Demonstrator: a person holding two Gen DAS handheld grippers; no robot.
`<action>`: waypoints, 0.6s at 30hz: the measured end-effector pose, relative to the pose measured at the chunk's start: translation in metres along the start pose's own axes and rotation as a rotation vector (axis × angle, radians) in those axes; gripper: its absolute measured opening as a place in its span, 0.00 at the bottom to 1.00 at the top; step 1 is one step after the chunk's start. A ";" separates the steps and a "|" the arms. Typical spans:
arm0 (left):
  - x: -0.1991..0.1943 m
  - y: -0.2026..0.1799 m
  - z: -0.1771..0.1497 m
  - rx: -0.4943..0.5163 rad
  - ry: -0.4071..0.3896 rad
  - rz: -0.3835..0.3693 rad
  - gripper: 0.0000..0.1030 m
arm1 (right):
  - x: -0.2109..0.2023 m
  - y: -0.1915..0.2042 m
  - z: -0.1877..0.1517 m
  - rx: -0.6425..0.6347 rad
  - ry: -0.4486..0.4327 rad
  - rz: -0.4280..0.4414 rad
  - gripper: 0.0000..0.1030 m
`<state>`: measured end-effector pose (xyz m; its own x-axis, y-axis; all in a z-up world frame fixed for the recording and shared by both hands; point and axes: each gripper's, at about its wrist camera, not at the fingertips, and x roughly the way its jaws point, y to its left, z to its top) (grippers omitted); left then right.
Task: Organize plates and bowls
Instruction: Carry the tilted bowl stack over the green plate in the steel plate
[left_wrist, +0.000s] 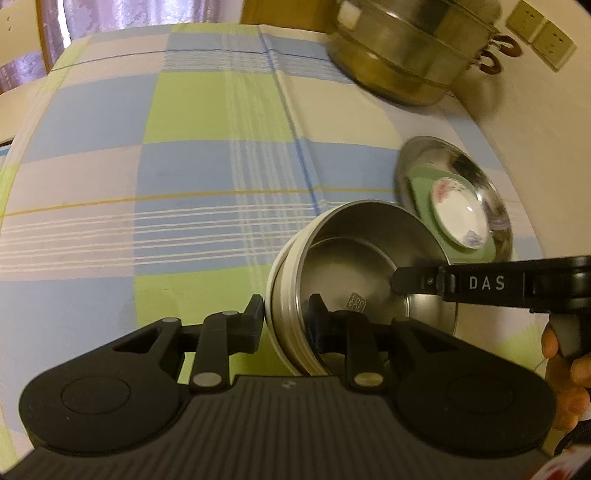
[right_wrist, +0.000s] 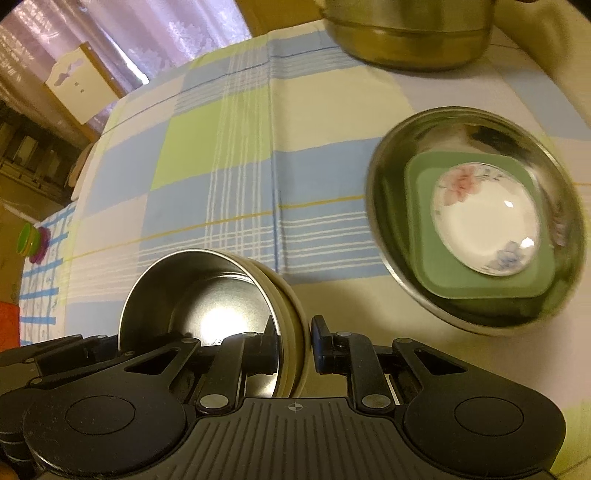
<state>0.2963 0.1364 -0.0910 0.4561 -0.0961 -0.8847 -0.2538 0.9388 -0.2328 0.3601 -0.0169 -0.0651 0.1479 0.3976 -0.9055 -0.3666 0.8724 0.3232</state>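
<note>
Black ribbed housings and linkage arms fill the lower part of both wrist views. Between the fingers of the left gripper (left_wrist: 286, 325) the wall of a round stainless-steel bowl with a cream outer shell (left_wrist: 354, 273) is clamped: one pad is pressed against the cream outside, the other is set inside against the metal. The right gripper (right_wrist: 293, 341) is closed on the opposite wall of the same bowl (right_wrist: 207, 295), with one finger inside and one outside, and from the left wrist camera its black arm marked "DAS" is seen reaching over the rim. The bowl is held tilted just above a checked tablecloth of blue, green and cream squares (left_wrist: 184, 166), so that its brushed interior, flat bottom and a small square stamp on the base are shown; a bright reflection is seen on the base in the right wrist view.

Beside the bowl, toward the right, a wide shallow stainless-steel dish (right_wrist: 384, 206) is placed on the cloth. A square green plate with rounded corners (right_wrist: 421, 236) is laid in it, and on that a small round white saucer with pink and blue flowers (right_wrist: 487, 229) is stacked. At the far edge of the table a large stacked steel steamer pot with brown handles (left_wrist: 406, 55) is set, well apart from the bowl.
</note>
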 end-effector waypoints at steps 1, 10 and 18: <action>-0.001 -0.005 0.000 0.009 0.001 -0.006 0.22 | -0.004 -0.004 -0.001 0.008 -0.002 -0.003 0.17; 0.009 -0.061 -0.009 0.072 0.034 -0.076 0.22 | -0.038 -0.054 -0.020 0.075 -0.010 -0.065 0.17; 0.022 -0.094 -0.019 0.079 0.074 -0.093 0.22 | -0.048 -0.090 -0.027 0.102 0.014 -0.094 0.17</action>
<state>0.3141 0.0396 -0.0960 0.4092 -0.2051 -0.8891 -0.1445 0.9475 -0.2851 0.3611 -0.1223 -0.0586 0.1637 0.3093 -0.9368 -0.2560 0.9304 0.2625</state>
